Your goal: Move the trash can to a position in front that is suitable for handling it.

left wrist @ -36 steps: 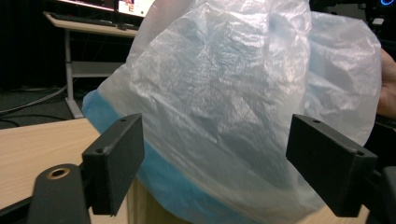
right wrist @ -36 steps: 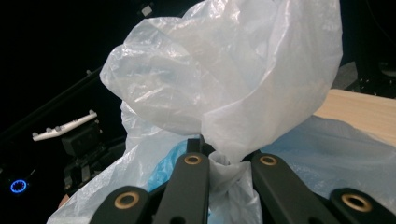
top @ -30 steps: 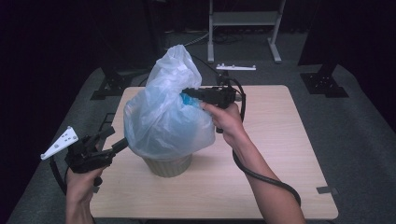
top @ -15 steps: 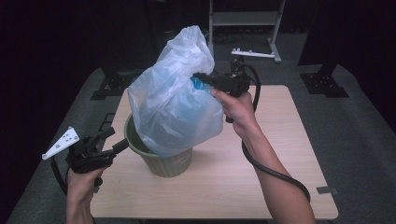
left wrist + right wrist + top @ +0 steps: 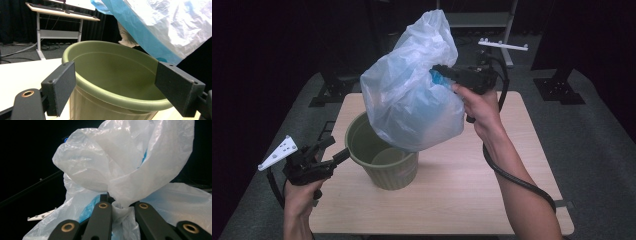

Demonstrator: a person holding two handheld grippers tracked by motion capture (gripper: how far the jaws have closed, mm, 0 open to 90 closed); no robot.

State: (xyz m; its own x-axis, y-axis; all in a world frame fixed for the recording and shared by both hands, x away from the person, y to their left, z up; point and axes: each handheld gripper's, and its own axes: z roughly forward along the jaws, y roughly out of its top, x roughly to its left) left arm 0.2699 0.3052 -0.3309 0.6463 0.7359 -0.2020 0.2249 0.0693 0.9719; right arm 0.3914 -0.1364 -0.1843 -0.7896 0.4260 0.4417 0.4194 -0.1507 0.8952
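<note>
Thin, translucent plastic is what catches the eye: a pale bin bag (image 5: 414, 100), white with a blue tinge, hangs in the air above the middle of the table, its bulging bottom just over the far rim of a green ribbed bin (image 5: 384, 160). From where I stand the bag looks clear of the bin, or nearly so; I cannot tell whether its lowest fold touches the rim. The bin itself stands upright on the pale wooden table (image 5: 462, 200), and what can be seen of its inside looks bare.

At the bag's gathered neck, the right gripper (image 5: 447, 75) has its jaws pinched together on the bunched plastic, with loose film flaring out above the pinch. In the right gripper view the twist of plastic sits squeezed between the two black jaws (image 5: 120, 206).

Down at the near left, the left gripper (image 5: 329, 157) is level with the bin's wall, jaws spread wide on either side of the rim and, as far as I can judge, not pressing on it.

My worry is the grip. So little film is caught that the weight of the bag could pull it through the jaws, or the thin plastic could stretch and tear. If the bag's bottom drags on the rim, the light bin could tip, since nothing is clamping it.
</note>
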